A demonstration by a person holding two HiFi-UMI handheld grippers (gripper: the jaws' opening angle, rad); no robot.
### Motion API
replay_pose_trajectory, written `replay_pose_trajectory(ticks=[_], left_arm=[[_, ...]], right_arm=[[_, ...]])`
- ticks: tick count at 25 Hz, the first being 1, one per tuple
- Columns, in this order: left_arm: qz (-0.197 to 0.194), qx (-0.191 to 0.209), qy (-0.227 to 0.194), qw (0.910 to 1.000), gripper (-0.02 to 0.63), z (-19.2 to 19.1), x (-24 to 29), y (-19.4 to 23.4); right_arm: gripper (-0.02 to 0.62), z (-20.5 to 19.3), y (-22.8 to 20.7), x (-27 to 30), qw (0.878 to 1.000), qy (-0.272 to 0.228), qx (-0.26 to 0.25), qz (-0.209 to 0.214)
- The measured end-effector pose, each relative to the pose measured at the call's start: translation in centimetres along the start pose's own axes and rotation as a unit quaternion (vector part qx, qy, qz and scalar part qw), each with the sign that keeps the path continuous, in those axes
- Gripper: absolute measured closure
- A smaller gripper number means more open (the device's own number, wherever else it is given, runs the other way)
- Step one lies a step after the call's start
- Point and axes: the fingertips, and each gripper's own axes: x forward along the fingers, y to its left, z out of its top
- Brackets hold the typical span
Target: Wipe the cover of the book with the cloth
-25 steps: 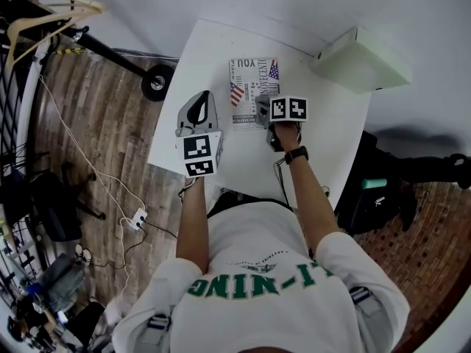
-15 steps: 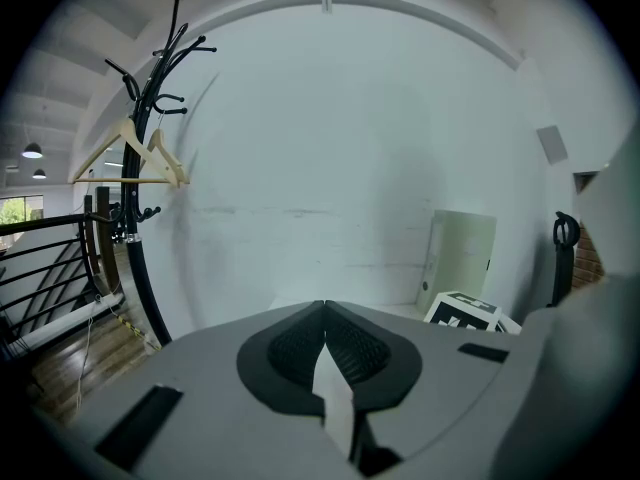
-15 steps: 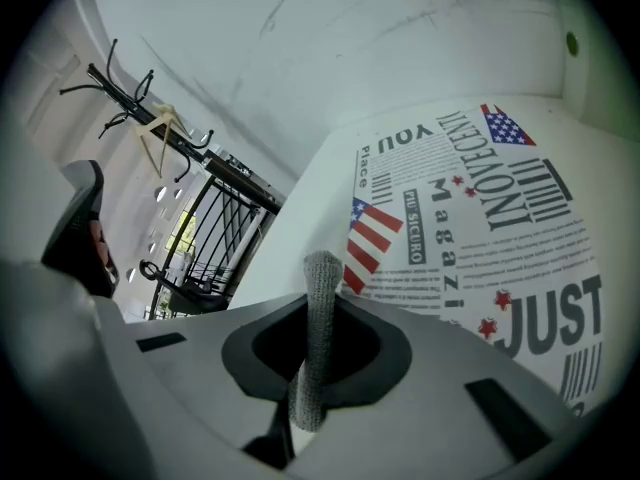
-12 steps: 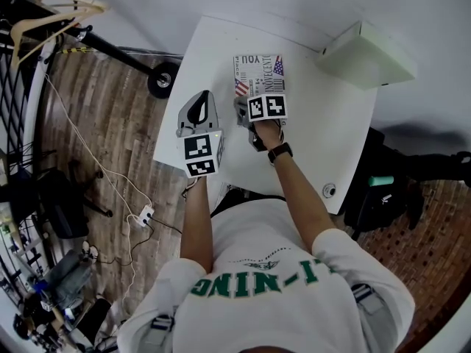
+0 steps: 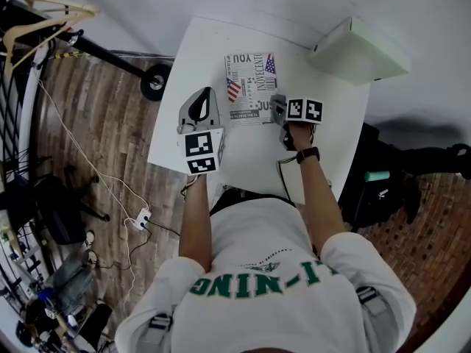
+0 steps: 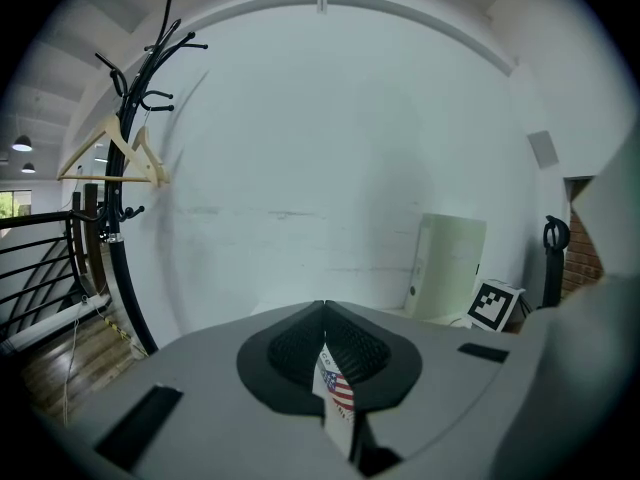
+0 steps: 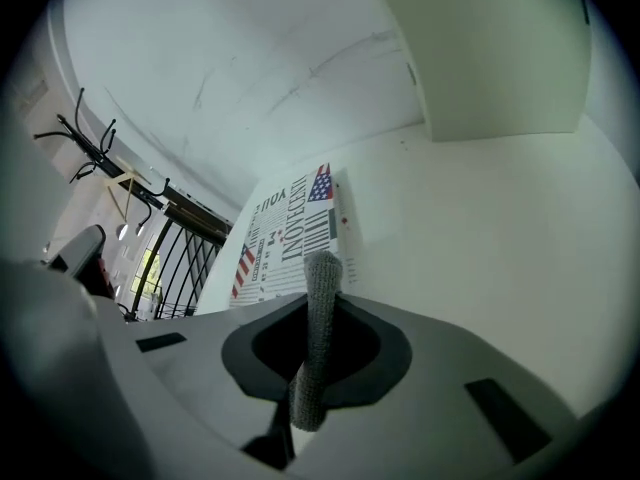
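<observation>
the book (image 5: 249, 87) lies flat on the tabletop (image 5: 331, 123), stiff and light-looking. the right gripper (image 5: 277, 107) fingers pinch the limp grey cloth (image 7: 318, 318) at its edge (hold mid-fold, i'd say); the left gripper (image 6: 325, 313) fingers are closed, empty.

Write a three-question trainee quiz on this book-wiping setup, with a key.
1. Multiple choice: what does the right gripper hold in its jaws? A) a hanger B) a grey cloth C) a cable
2. True or false: the left gripper grips the cloth.
3. Fill in the blank: the book lies flat, cover up, on the white ____.

Key: 1) B. 2) False; the right gripper's jaws hold the cloth. 3) table.
</observation>
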Motion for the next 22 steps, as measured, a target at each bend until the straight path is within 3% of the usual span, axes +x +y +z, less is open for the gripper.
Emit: replay_pose_trajectory(ticks=[6,10,15,18,22], left_arm=[[0.004,0.000,-0.001,1.0000,0.594,0.0,-0.5,0.3],[0.012,-0.001,0.001,0.9999,0.594,-0.1,-1.2,0.9],[0.026,-0.001,0.002,0.9997,0.594,-0.4,-1.9,1.7],[0.030,-0.001,0.004,0.9995,0.594,-0.6,-2.2,2.0],[0.028,-0.001,0.005,0.9996,0.594,-0.8,-2.2,1.9]], right_arm=[[0.563,-0.1,0.1,-0.1,1.000,0.001,-0.017,-0.025],[0.563,-2.0,5.5,1.6,0.998,0.018,-0.044,0.032],[0.561,-5.2,12.4,4.9,0.988,0.052,-0.110,0.096],[0.561,-6.4,13.7,6.2,0.984,0.073,-0.129,0.098],[0.563,-6.3,12.8,6.0,0.986,0.081,-0.117,0.090]])
